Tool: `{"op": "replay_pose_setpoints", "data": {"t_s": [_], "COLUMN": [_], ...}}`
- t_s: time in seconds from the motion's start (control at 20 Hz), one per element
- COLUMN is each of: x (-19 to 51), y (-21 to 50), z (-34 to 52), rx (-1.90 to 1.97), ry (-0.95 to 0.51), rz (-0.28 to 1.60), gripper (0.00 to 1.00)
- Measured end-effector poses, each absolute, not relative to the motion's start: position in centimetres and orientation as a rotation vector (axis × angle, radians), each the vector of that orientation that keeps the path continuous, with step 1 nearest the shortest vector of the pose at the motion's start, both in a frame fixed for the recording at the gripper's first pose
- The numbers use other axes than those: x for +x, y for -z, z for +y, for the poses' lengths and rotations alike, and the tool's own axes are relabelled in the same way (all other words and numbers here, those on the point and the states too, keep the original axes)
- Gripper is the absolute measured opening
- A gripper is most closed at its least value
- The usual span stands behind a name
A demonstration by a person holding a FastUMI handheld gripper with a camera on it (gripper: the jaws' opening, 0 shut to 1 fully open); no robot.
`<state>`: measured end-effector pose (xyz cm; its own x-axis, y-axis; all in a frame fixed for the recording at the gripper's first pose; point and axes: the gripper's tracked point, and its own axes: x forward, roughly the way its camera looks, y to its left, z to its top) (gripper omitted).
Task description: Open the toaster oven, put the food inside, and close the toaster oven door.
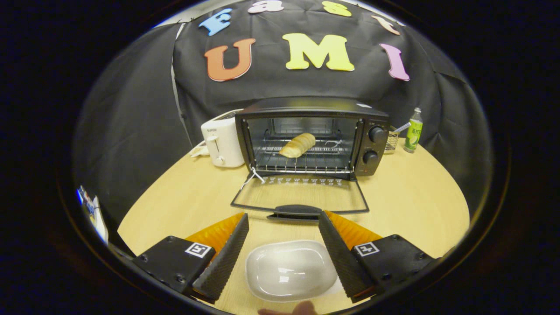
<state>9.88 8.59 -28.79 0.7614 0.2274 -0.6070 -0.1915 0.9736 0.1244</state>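
Already the bread roll point(298, 145) lay on the rack inside the toaster oven point(313, 135), its door point(300, 196) dropped flat. The gripper point(283, 218) stood released, grasping nothing, above a white dish point(288, 270). The rigid, hinged door probably lifts best by its handle point(298, 211).

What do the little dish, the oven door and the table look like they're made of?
The dish, seen between the open gripper's fingers, looks like glossy white ceramic or plastic: it shows bright glare. The oven door, folded down, seems clear glass in a dark metal frame, since the table shows through. The table looks like pale wood laminate, matte.
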Motion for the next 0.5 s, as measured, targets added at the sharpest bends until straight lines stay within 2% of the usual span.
{"op": "replay_pose_setpoints", "data": {"t_s": [0.15, 0.5], "x": [9.8, 12.3], "y": [31.9, 36.4], "z": [9.1, 7.1], "rx": [0.055, 0.034], "ry": [-0.23, -0.136], "rz": [0.757, 0.864], "gripper": [1.0, 1.0]}}
